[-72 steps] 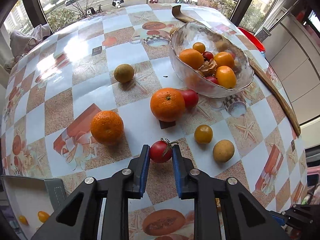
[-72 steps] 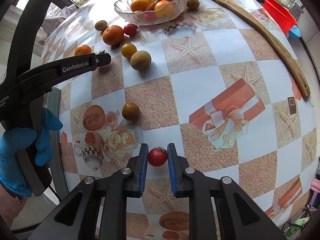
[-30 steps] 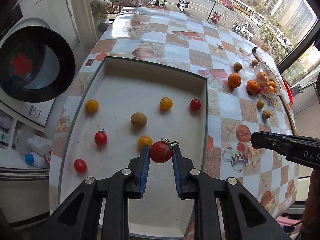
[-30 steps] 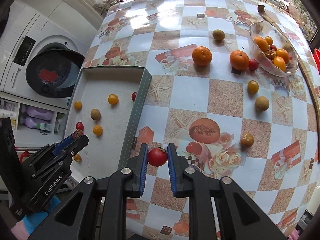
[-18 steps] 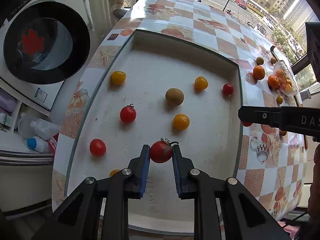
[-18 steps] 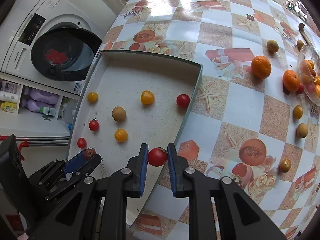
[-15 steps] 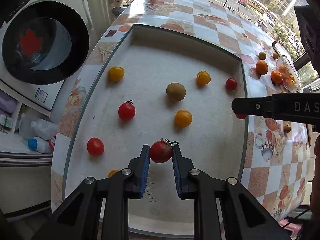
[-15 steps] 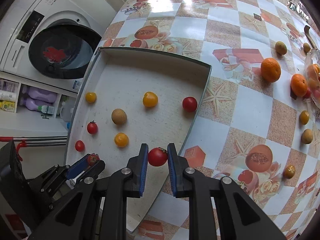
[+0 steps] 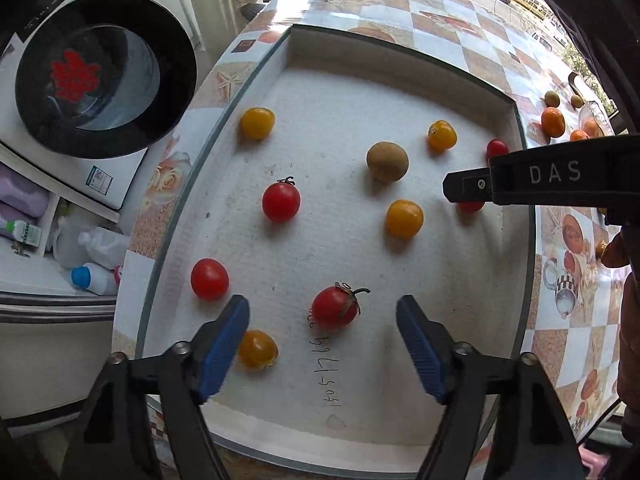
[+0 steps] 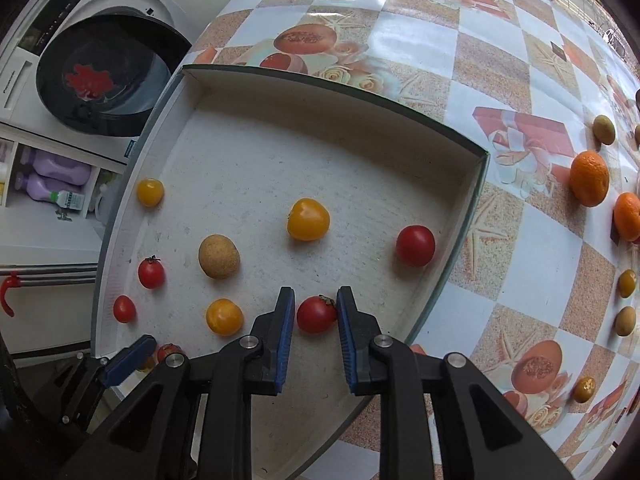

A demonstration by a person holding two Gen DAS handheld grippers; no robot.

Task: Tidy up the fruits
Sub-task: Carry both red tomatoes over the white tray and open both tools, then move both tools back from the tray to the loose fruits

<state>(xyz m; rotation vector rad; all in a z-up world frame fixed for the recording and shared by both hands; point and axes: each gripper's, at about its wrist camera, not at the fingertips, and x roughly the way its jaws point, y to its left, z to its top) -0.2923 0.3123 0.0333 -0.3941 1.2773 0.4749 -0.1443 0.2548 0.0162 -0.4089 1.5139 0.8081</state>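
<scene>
A white tray point(image 9: 400, 56) holds several red and yellow cherry tomatoes and a brown fruit point(image 9: 387, 161). My left gripper point(image 9: 322, 330) is open over the tray's near end; a red tomato with a stem point(image 9: 335, 307) lies on the tray floor between its fingers, untouched. My right gripper point(image 10: 316, 322) is shut on another red tomato point(image 10: 316, 314) and holds it over the tray point(image 10: 460, 240). The right gripper also shows from the side in the left wrist view point(image 9: 460, 192).
Oranges point(image 10: 589, 178) and small brown and yellow fruits point(image 10: 625, 320) lie on the checkered tablecloth to the right of the tray. A washing machine door point(image 9: 104, 72) and bottles point(image 9: 96, 276) sit below the table's left edge.
My left gripper has opened and let its stemmed tomato down onto the tray. My right gripper has moved with its tomato from the tray's edge to over the tray.
</scene>
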